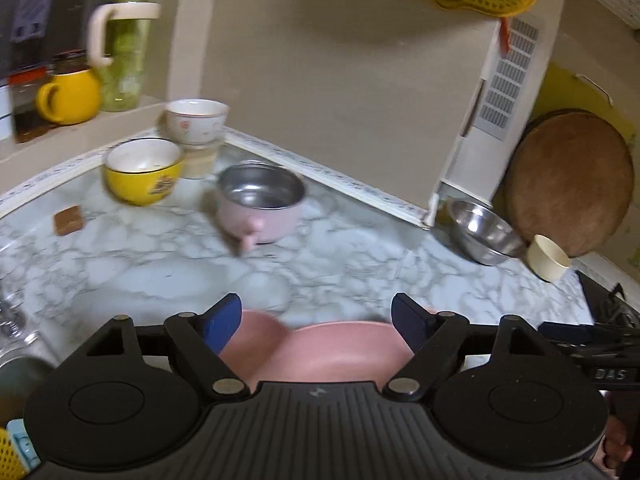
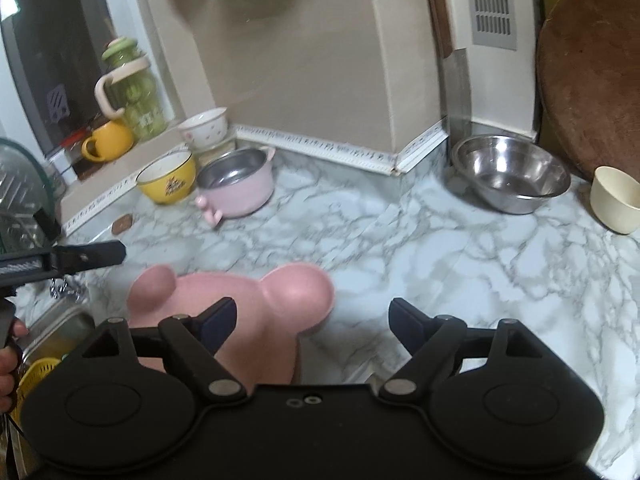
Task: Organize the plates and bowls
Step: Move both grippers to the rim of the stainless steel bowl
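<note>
Pink plate (image 2: 240,304), bear-head outline with two round ears, lay flat on the marble counter (image 2: 440,264) near its front edge, by the sink.

Matte, one colour throughout, shallow rim; it looked like moulded plastic or fibre, so likely light, stiff and not brittle, though the smooth face could slip between pads. Best hold judged to be the rim at an ear or along the side, pinched edge-on. Left gripper (image 1: 316,320) hovered over it with jaws spread wide, pads clear of the plate. Right gripper (image 2: 310,322) likewise stood spread and held nothing, the plate under its left finger. Other stock at the back of the counter: yellow bowl (image 2: 168,182), pink pot (image 2: 238,188), white bowl (image 2: 204,126); at right, steel bowl (image 2: 512,176) and cream cup (image 2: 616,200), well apart from the plate.
</note>
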Demonstrator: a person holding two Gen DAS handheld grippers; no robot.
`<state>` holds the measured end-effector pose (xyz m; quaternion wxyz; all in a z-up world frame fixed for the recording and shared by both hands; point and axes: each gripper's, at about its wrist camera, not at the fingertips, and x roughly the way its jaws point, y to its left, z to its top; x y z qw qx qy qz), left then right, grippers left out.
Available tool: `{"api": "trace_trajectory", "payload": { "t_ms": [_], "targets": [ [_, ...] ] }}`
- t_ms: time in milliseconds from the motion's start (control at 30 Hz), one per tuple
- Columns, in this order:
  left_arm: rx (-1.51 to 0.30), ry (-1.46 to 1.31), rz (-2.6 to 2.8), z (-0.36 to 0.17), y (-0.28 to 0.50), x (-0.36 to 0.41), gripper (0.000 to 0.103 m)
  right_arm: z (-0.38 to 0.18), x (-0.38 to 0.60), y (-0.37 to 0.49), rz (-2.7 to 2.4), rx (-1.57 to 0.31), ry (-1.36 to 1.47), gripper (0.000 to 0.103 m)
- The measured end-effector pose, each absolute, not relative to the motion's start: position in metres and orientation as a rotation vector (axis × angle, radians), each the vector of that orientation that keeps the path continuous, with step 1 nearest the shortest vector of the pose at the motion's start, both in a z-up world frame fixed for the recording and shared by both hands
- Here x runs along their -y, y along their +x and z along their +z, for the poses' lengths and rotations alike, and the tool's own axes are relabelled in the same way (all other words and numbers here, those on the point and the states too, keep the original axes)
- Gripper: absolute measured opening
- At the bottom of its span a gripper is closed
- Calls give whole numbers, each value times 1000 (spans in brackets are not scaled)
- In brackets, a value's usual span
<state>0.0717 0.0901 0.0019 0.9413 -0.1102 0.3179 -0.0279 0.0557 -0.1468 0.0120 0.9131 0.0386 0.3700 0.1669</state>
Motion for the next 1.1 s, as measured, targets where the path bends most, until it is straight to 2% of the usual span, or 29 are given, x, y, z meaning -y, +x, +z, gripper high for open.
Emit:
{"api": "trace_trajectory", "payload": {
  "t_ms": [267, 567, 1100],
  "targets": [
    [-676, -162, -99, 9, 118, -38, 82, 15, 188, 82, 268, -740, 128, 93],
    [-780, -110, -135, -3, 184, 29, 82, 6, 244, 127, 147, -764, 194, 97],
    [-838, -53, -112, -29, 276, 95, 82, -26, 299, 199, 115, -853, 225, 94]
  ]
}}
